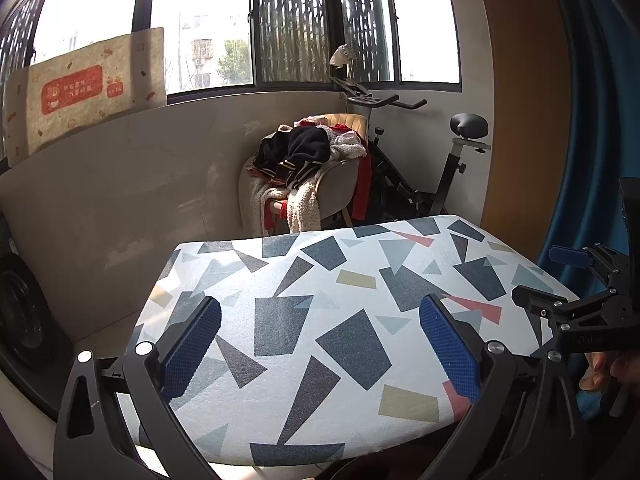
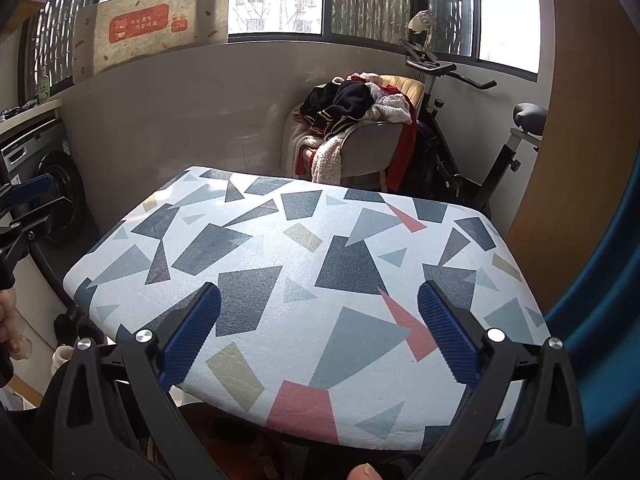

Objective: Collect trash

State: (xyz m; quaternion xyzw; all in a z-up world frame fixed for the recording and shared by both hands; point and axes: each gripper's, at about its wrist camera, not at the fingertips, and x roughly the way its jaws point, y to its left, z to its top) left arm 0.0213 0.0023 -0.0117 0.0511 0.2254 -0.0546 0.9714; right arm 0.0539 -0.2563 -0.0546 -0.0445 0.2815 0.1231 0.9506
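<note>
No trash shows in either view. My left gripper (image 1: pixel 320 344) is open and empty, held over the near part of a padded board with a geometric print (image 1: pixel 348 280). My right gripper (image 2: pixel 320 336) is also open and empty, over the near edge of the same board (image 2: pixel 280 248). The right gripper also shows at the right edge of the left wrist view (image 1: pixel 576 280), and the left gripper at the left edge of the right wrist view (image 2: pixel 28 200). Both sit side by side at about the same height.
An armchair piled with clothes (image 1: pixel 316 160) stands behind the board, an exercise bike (image 1: pixel 440 160) to its right. A washing machine (image 2: pixel 52 184) is at the left under a counter. A blue curtain (image 1: pixel 592 120) hangs at the right. A printed mat (image 1: pixel 88 88) leans on the window sill.
</note>
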